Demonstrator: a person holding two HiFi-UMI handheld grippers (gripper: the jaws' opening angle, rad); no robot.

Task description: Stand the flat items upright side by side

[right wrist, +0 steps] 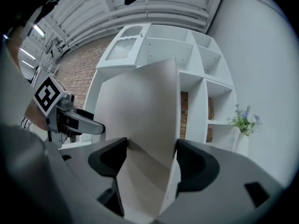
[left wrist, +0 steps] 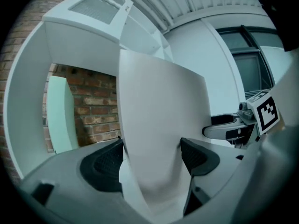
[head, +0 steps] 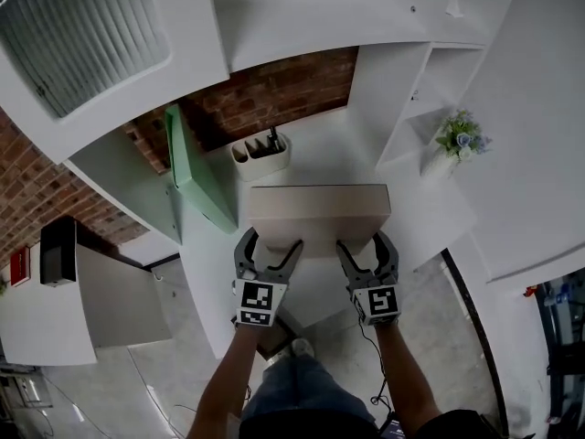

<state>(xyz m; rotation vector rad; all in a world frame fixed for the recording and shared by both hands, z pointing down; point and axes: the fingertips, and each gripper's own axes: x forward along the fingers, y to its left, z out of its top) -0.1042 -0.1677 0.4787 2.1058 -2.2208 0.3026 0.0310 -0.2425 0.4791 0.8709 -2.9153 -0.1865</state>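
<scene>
**A:** Beige board first. Where is it in the head view?

**B:** It's over the front of the desk, with its long axis running across from one of your hands to the other. Your left tongs take its near edge towards the left end and your right tongs towards the right end. I can't tell whether its far edge touches the desk.

**A:** And where does it have to go?

**B:** I'd say next to the green board, which already stands on edge up and to the left of yours. Your left hand is the nearer one, so the move should swing that way. Mind the pen holder just beyond the beige board.

**A:** What does the left gripper view show?

**B:** The left tongs are clamped on the beige board, with a pad on each face. The board rises straight ahead of the jaws. The green board is off to the left against the brick.

**A:** And the right gripper view?

**B:** The right tongs stand wide but grip the beige board between both pads. The flowers are well off to your right, clear of the path.
</scene>
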